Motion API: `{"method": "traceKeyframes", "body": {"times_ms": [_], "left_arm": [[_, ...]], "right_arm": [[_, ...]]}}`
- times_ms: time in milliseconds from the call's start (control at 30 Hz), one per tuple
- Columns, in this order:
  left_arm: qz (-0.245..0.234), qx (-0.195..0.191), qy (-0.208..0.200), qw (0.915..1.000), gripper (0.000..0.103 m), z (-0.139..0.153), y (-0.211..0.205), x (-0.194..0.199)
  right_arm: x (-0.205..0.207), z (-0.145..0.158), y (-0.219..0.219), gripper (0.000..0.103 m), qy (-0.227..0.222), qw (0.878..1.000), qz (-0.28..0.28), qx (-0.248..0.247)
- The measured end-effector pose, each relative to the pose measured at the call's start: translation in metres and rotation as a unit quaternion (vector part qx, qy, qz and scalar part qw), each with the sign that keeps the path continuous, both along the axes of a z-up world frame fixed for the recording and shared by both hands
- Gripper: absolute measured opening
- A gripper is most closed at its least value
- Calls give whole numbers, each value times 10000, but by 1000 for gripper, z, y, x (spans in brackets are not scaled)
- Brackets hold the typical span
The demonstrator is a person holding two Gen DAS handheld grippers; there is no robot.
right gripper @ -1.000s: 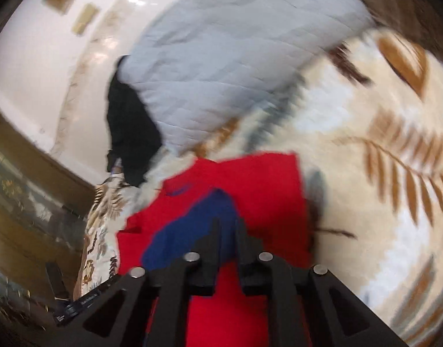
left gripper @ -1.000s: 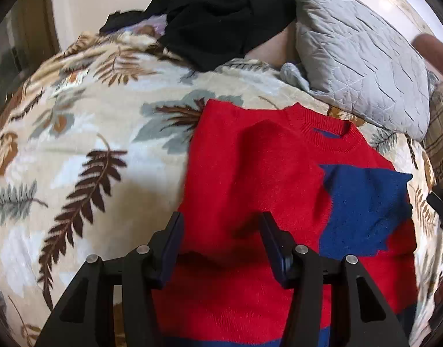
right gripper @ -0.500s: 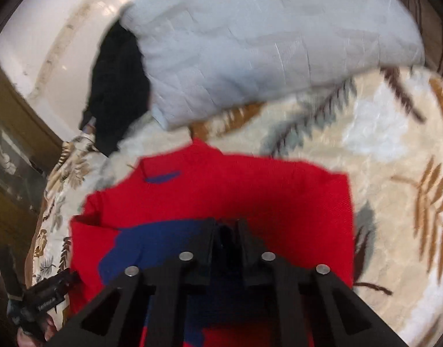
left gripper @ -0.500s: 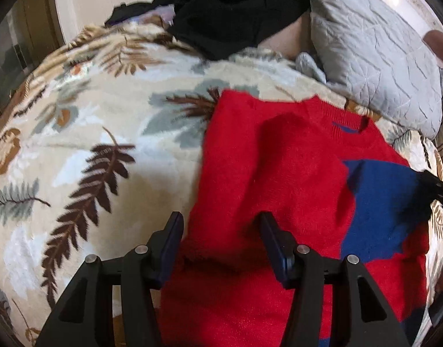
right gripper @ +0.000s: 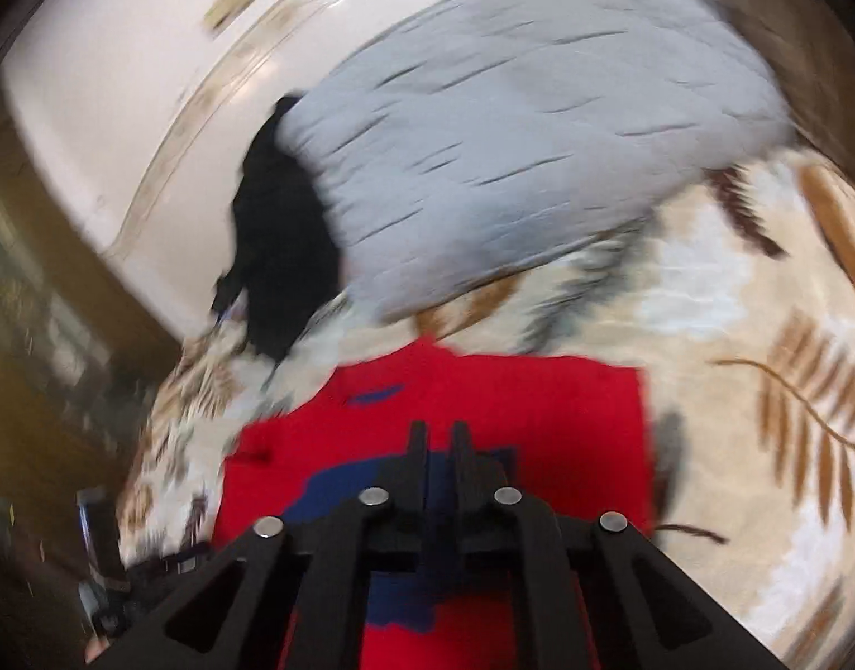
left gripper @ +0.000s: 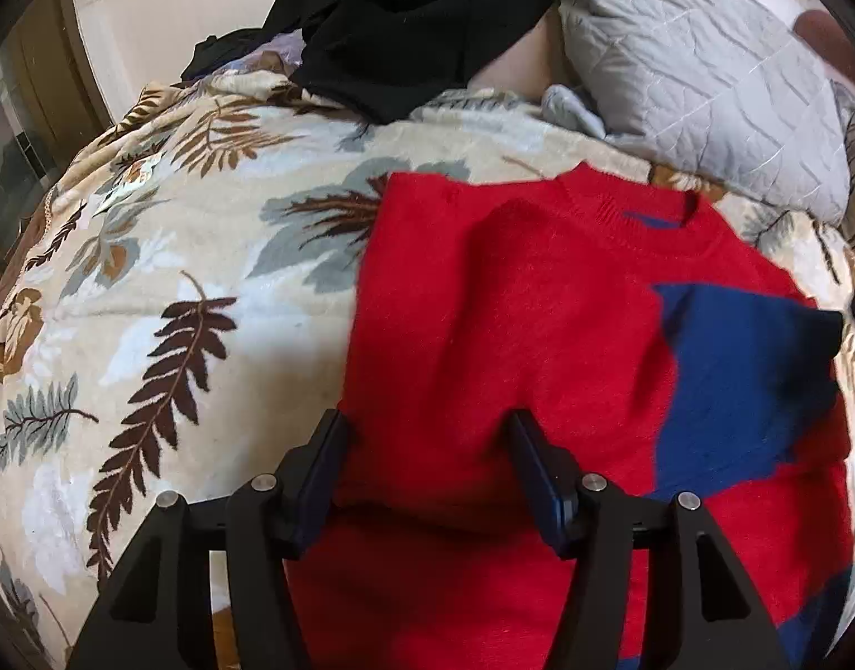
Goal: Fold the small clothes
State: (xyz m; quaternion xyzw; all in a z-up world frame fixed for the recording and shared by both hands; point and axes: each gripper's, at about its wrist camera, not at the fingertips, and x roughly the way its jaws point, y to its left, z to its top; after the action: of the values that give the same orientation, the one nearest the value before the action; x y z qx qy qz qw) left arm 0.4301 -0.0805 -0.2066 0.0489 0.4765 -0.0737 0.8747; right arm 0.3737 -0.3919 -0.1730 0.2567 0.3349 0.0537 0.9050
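A small red sweater (left gripper: 511, 335) with a dark blue patch (left gripper: 745, 379) lies flat on a leaf-patterned blanket (left gripper: 148, 290), collar toward the pillow. My left gripper (left gripper: 427, 435) is open, its fingers spread over the sweater's lower left part, holding nothing. In the right wrist view the sweater (right gripper: 539, 407) is blurred. My right gripper (right gripper: 437, 435) has its jaws nearly together above the blue patch (right gripper: 343, 480); I cannot tell whether cloth is pinched between them.
A grey quilted pillow (left gripper: 695, 61) lies beyond the collar; it also shows in the right wrist view (right gripper: 511, 156). A heap of black clothing (left gripper: 416, 17) sits at the bed's far end. The bed edge and a dark wooden floor (right gripper: 47, 391) lie to the left.
The left gripper stayed open over the sweater and shifted slightly. The right wrist view swung and is blurred; its jaws stay close together over the blue patch.
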Motion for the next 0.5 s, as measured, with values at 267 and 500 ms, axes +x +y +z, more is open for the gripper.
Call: {"method": "traceKeyframes", "body": {"times_ms": [267,500], "left_arm": [[-252,153,143,9995,66,-1,-8,1],[-413,-225,-429,9980,69,44,21,-37]], "right_arm": [[31,-58,19,25,1439,9891,299,67],[-46,5,2,45,563,9966,342,493]]}}
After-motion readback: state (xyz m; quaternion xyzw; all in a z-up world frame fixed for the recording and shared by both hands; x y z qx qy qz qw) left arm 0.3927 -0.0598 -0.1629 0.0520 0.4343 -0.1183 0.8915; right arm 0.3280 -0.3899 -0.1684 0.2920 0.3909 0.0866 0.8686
